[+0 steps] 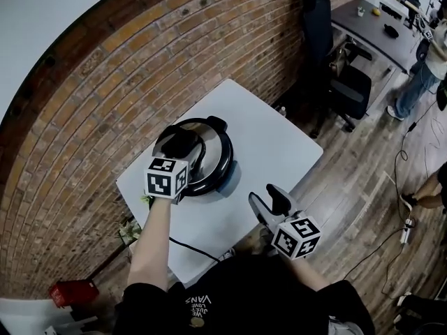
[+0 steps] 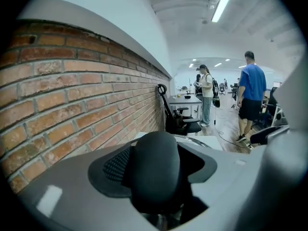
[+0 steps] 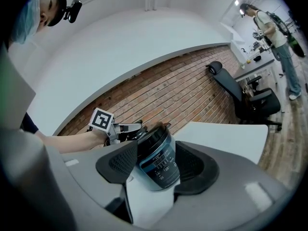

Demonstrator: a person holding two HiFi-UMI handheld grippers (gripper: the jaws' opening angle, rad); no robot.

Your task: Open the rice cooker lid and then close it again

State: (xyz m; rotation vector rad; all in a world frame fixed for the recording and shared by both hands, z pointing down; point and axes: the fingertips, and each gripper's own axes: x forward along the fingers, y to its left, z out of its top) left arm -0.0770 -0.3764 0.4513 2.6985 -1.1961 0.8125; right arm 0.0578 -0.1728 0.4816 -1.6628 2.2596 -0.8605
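Note:
A round rice cooker with a blue body and a dark, steel-rimmed lid stands on the white table. Its lid lies flat. My left gripper reaches over the lid, and its pads hold the black lid handle, which fills the gap between the jaws in the left gripper view. My right gripper hangs open over the table's near edge, apart from the cooker. In the right gripper view the rice cooker shows ahead between the open jaws, with the left gripper's marker cube beside it.
A brick wall runs behind the table. A black office chair and a grey desk stand to the right, with people on the wooden floor beyond. A cable trails off the table's near side. A red box sits low left.

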